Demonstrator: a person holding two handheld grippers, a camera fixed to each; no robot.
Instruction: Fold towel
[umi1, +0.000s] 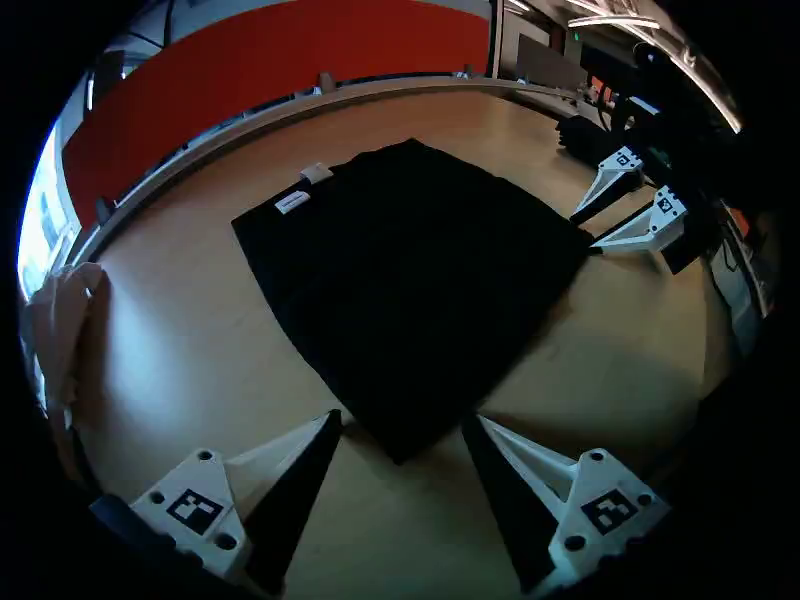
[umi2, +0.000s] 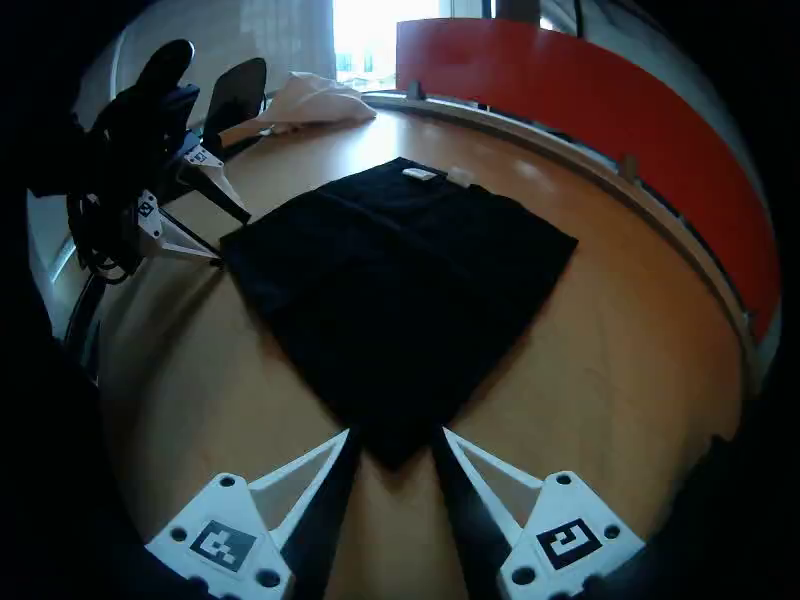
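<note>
A black towel (umi1: 410, 270) (umi2: 400, 290) lies flat on the wooden table (umi1: 180, 340) (umi2: 620, 340), with a white label (umi1: 292, 202) (umi2: 420, 174) near its far corner. In the left gripper view, my left gripper (umi1: 402, 420) is open low over the table, and the towel's near corner lies between its fingers. My right gripper (umi1: 592, 230) sits open at the towel's right corner. In the right gripper view, my right gripper (umi2: 395, 435) is open around the near corner, while my left gripper (umi2: 228, 238) stands open at the left corner.
A beige cloth (umi1: 60, 320) (umi2: 310, 100) lies heaped at the table's edge. A red wall panel (umi1: 280, 60) (umi2: 600, 120) runs behind the table's curved raised rim (umi1: 300, 105). Black chairs (umi2: 235, 90) stand beyond the table. Bare wood surrounds the towel.
</note>
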